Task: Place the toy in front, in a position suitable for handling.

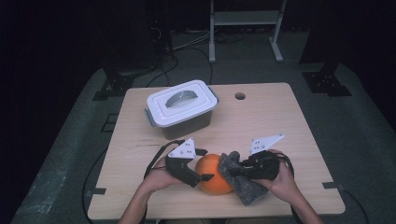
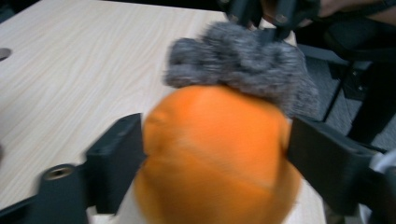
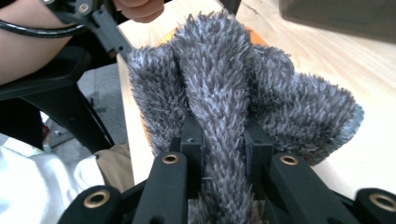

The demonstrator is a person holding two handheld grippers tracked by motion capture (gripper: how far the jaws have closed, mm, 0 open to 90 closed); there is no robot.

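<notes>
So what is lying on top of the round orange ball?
A fuzzy grey cloth is draped over the far side of the round orange ball, pinched by the right gripper. The ball's surface under the cloth is covered. The left gripper clamps the ball's sides.

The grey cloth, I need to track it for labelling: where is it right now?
In the high view the grey cloth lies near the table's front edge, right of centre, pinched in the right gripper and pressed against the orange ball that the left gripper holds.

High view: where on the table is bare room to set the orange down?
Bare wood lies right of the lidded bin, around the round hole, and along the left edge below the bin. The near middle is crowded: orange, grey cloth, both hand-held grippers.
</notes>
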